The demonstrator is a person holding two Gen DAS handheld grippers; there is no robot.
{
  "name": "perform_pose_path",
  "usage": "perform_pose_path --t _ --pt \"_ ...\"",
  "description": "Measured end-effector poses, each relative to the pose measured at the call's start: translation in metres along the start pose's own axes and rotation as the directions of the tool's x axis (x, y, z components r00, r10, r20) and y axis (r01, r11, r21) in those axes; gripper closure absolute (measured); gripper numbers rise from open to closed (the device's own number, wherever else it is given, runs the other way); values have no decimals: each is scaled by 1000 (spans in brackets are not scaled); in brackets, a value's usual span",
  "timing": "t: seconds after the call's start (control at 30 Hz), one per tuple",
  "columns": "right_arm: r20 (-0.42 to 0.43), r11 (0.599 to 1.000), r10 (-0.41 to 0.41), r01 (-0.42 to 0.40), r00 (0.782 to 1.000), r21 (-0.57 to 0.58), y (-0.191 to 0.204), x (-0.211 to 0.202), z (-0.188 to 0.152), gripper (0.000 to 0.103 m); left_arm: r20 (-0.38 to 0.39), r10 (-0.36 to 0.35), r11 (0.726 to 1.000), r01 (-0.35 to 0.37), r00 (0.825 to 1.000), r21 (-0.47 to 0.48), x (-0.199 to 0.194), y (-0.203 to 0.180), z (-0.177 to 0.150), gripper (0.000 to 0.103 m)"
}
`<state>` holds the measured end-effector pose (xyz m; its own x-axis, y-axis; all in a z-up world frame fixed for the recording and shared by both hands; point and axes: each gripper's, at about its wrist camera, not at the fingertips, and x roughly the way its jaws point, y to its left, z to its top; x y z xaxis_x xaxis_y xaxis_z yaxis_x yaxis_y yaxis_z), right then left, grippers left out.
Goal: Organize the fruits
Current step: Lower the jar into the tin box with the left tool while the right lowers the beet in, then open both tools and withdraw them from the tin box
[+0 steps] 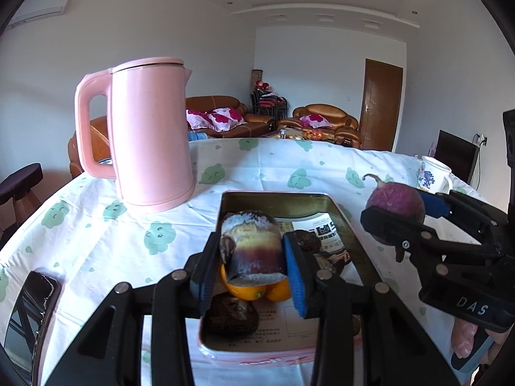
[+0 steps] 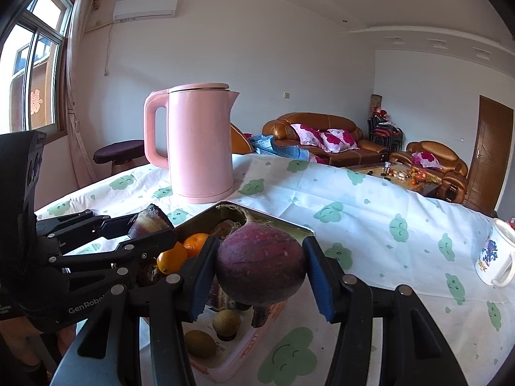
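Note:
My left gripper (image 1: 252,257) is shut on a short purple sugarcane piece (image 1: 252,246) and holds it above the pink-rimmed tin tray (image 1: 354,241). The tray holds oranges (image 1: 244,289), a dark fruit (image 1: 230,317) and wrapped items. My right gripper (image 2: 260,273) is shut on a round purple radish (image 2: 260,263) and holds it over the tray's (image 2: 289,228) near right side. In the right wrist view, oranges (image 2: 180,254) and kiwis (image 2: 199,342) lie in the tray, and the left gripper (image 2: 151,228) with the sugarcane (image 2: 149,222) is at left. The radish (image 1: 394,202) also shows in the left wrist view.
A tall pink kettle (image 1: 148,135) stands on the white patterned tablecloth (image 1: 96,231) behind the tray on the left. A phone (image 1: 29,318) lies near the table's left edge. A white mug (image 2: 494,254) stands at the right. Sofas and a door are in the background.

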<state>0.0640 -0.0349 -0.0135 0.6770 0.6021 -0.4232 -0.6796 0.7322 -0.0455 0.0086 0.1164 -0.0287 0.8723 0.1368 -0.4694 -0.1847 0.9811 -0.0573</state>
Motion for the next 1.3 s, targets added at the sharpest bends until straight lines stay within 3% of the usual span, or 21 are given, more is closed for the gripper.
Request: perform_pose_path --t 0.37,0.6,0.87,1.03,1.3 --pt "-67 998 60 -58 996 28 7 29 -3 48 -62 -23 1000 23 998 -5 9 6 -1 63" --pt "-157 988 139 -126 978 89 1 49 -11 47 -93 -23 1000 23 995 4 13 6 -2 64" --pt "-144 990 133 -123 981 75 1 41 -13 45 -86 -16 1000 17 996 6 10 6 -3 58" --pt "-111 990 122 -114 986 80 -2 30 -10 36 -50 7 1000 -8 999 -19 -1 13 -2 36" --pt "-32 989 113 -110 993 94 -4 0 1 33 32 29 999 -29 999 -30 -25 13 7 15"
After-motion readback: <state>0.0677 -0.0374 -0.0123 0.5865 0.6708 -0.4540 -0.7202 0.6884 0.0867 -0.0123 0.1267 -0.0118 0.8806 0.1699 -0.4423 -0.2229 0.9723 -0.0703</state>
